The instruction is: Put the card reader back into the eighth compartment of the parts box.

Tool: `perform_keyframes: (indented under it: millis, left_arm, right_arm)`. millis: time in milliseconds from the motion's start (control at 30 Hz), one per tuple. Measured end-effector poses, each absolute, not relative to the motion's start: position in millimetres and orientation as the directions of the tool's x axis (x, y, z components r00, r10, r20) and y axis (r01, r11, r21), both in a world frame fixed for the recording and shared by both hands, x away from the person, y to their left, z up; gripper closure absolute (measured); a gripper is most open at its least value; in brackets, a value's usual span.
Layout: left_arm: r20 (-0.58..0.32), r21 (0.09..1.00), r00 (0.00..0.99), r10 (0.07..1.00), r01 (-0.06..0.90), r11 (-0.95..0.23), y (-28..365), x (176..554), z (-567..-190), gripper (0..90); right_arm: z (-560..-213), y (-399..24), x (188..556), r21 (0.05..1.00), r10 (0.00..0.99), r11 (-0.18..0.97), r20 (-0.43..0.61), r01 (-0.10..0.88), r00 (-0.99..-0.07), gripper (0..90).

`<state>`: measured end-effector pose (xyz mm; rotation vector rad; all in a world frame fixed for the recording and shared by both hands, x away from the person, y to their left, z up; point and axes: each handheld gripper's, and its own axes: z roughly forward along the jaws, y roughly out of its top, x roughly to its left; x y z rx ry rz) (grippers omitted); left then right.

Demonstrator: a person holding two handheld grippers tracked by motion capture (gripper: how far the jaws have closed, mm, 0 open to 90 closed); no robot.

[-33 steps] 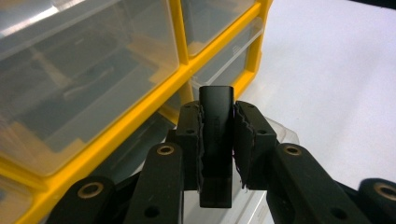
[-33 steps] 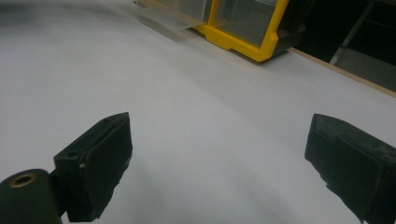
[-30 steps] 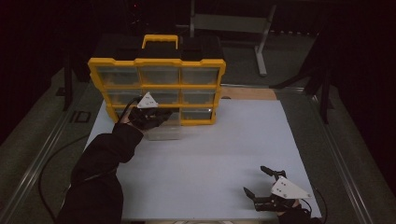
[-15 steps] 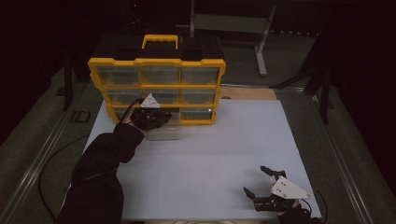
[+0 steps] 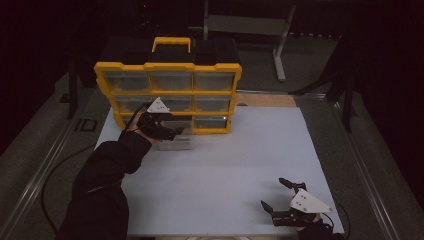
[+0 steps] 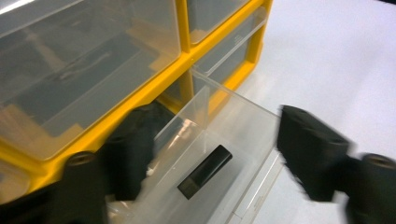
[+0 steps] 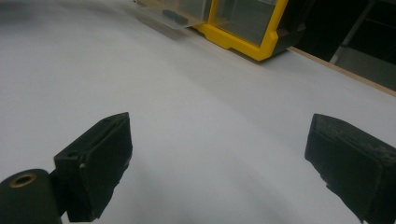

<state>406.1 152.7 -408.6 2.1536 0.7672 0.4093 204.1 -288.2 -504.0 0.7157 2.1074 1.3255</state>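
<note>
A yellow organizer [image 5: 167, 92] with clear drawers stands at the back left of the white table. One clear drawer [image 5: 175, 142] of its bottom row is pulled out. A small black block [image 6: 204, 171] lies on the drawer's floor [image 6: 233, 135]. My left gripper [image 5: 172, 132] hovers over the drawer. Its jaws have just been opening and now stand wide apart [image 6: 217, 116], above the block and not touching it. My right gripper [image 5: 274, 193] rests open near the front right edge, with nothing between its fingers [image 7: 219, 135]. The organizer [image 7: 243, 37] shows far off in the right gripper view.
The white table top [image 5: 225, 165] stretches between the two grippers. A wooden strip [image 5: 265, 100] lies at the back right beside the organizer. A metal stand [image 5: 280, 50] rises behind the table. A cable [image 5: 55, 170] trails off the left side.
The left gripper's jaws have spread apart over the pulled-out drawer. The right gripper has not moved.
</note>
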Motion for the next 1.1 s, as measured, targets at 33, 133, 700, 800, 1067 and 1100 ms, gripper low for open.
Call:
perform_keyframes:
  millis: [33, 133, 700, 800, 1067, 1100]
  left_arm:
    - [0.034, 0.774, 0.766, 0.642, 0.386, -0.502, 152.3, 405.3, -408.2, 22.2]
    - [0.044, 0.771, 0.772, 0.635, 0.377, -0.512, 151.4, 402.3, -406.4, 11.8]
    - [0.053, 0.774, 0.814, 0.578, 0.333, -0.539, 154.6, 377.4, -401.0, 0.0]
    - [0.059, 0.776, 0.804, 0.591, 0.336, -0.534, 156.5, 372.9, -401.0, 0.0]
    - [0.051, 0.782, 0.804, 0.593, 0.337, -0.524, 161.6, 360.7, -403.4, 0.0]
    - [0.055, 0.784, 0.801, 0.597, 0.335, -0.522, 162.1, 358.8, -403.8, 0.0]
  right_arm:
    - [-504.0, -288.2, 204.0, 0.916, 0.685, 0.374, -0.164, 0.148, -0.710, 7.5]
    - [-503.8, -288.1, 203.9, 0.916, 0.685, 0.372, -0.162, 0.150, -0.710, 7.4]
    - [-504.0, -289.0, 204.3, 0.916, 0.686, 0.375, -0.168, 0.146, -0.708, 7.4]
    - [-503.8, -288.4, 204.0, 0.915, 0.686, 0.375, -0.167, 0.147, -0.708, 7.5]
    - [-504.2, -288.5, 204.9, 0.913, 0.685, 0.379, -0.165, 0.153, -0.710, 7.4]
    - [-504.1, -288.6, 204.8, 0.913, 0.685, 0.377, -0.164, 0.153, -0.710, 7.4]
